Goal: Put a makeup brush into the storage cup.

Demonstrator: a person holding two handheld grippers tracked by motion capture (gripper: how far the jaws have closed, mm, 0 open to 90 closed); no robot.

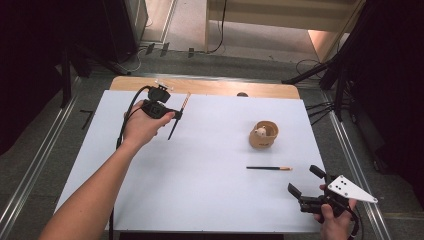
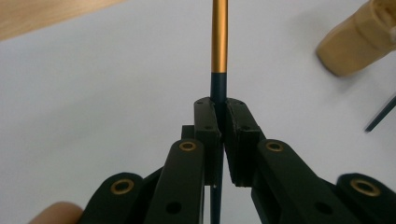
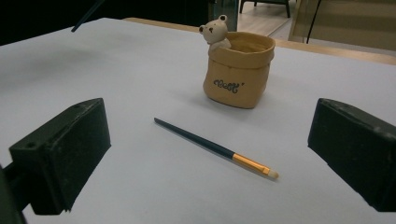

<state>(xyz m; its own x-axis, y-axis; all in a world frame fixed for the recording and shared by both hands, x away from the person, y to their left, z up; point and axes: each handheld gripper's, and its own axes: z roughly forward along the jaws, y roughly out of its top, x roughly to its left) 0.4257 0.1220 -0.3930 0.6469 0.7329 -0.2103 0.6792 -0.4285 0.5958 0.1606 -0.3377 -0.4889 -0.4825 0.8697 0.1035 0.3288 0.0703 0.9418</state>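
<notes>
A wide counter point(image 1: 200, 170) covered with a white sheet takes up most of the high view, with a strip of bare wood along its far edge. The person's left forearm point(image 1: 95, 195) reaches in from the bottom left toward the far left part of the sheet.

The left gripper point(image 1: 176, 114) is held above that far left area, a black cable looping from its back. Its jaws are pressed together on a paintbrush point(image 1: 179, 116), pinching the dark handle just below the gold metal band; in the left gripper view the brush point(image 2: 219, 42) runs straight up from between the closed jaws, and the handle shows again below them. In the high view this brush slants, its gold end toward the far edge and its dark tip pointing down toward the sheet.

The right gripper point(image 1: 306, 181) sits at the near right corner of the counter, held in the right hand point(image 1: 334, 220), with a grey three-cornered plate on top. Its jaws are spread wide with nothing between them.

A tan sack-shaped pot point(image 3: 239, 70) with a small bear figure point(image 3: 215, 31) at its rim stands upright on the right half of the sheet. A second paintbrush point(image 3: 212, 147) lies flat on the sheet near the pot, between it and the right gripper, its pale bristle tip pointing right in the high view.
</notes>
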